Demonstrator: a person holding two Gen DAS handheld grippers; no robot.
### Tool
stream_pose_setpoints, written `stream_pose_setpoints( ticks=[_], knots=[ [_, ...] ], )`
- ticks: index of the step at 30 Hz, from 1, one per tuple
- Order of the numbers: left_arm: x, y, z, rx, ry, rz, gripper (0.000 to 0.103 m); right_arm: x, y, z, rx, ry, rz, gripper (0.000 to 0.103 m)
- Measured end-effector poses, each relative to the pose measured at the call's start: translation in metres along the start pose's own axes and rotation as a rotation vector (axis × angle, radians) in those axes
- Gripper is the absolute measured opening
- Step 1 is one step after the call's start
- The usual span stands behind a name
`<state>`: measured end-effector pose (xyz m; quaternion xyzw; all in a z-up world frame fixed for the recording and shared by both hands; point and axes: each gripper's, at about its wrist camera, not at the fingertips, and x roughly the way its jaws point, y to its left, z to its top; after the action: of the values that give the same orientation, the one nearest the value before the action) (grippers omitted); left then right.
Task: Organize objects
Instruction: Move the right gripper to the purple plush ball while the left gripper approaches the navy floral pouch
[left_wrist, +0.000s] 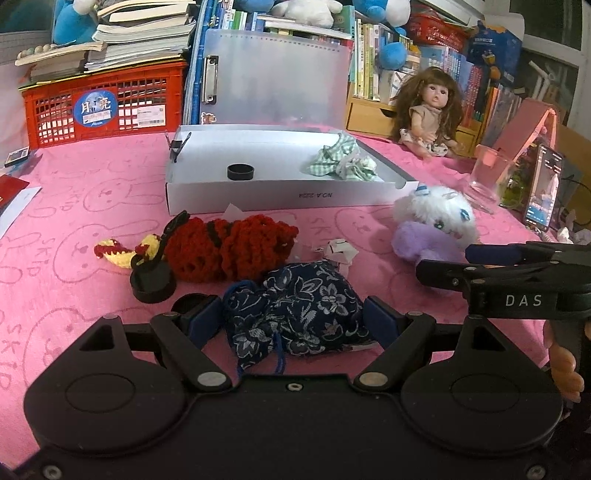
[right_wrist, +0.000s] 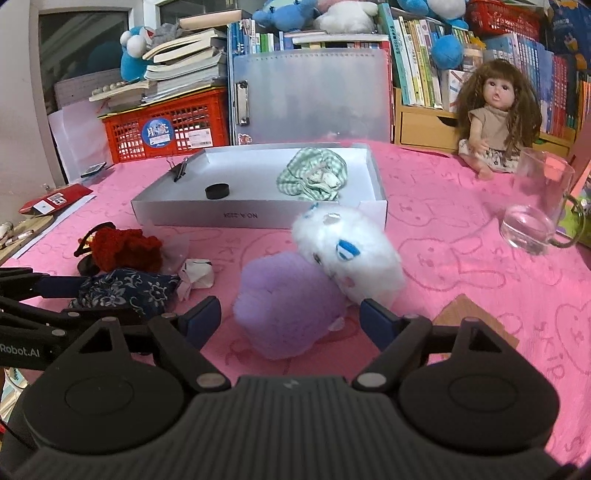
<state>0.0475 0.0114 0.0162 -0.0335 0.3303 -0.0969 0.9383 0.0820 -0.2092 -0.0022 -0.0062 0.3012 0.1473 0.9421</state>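
Note:
My left gripper (left_wrist: 293, 319) is open with its blue pads on either side of a dark blue floral pouch (left_wrist: 299, 314) that lies on the pink cloth; the pouch also shows in the right wrist view (right_wrist: 125, 288). My right gripper (right_wrist: 291, 317) is open around the purple body of a white and purple plush toy (right_wrist: 314, 273), which also shows in the left wrist view (left_wrist: 432, 225). A red crochet piece (left_wrist: 229, 247) lies behind the pouch. A white shallow box (left_wrist: 280, 194) holds a black ring (left_wrist: 240, 171) and a green checked cloth (left_wrist: 343, 160).
A black cap (left_wrist: 153, 280) and crumpled paper (left_wrist: 338, 251) lie by the pouch. A doll (right_wrist: 491, 118), a glass mug (right_wrist: 535, 206) and a phone (left_wrist: 543, 188) stand at the right. A red crate (left_wrist: 107, 105), a clipboard folder (left_wrist: 277, 77) and books line the back.

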Motion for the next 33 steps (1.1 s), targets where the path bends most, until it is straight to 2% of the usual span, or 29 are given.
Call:
stream_pose_setpoints(
  ticks=[21, 33],
  knots=[
    [0.009, -0.007, -0.003, 0.017, -0.009, 0.017, 0.087, 0.013, 0.003, 0.0, 0.003, 0.008, 0.0, 0.088],
    [0.01, -0.01, -0.004, 0.031, -0.018, 0.029, 0.086, 0.017, 0.01, -0.001, -0.018, 0.008, -0.021, 0.086]
  ],
)
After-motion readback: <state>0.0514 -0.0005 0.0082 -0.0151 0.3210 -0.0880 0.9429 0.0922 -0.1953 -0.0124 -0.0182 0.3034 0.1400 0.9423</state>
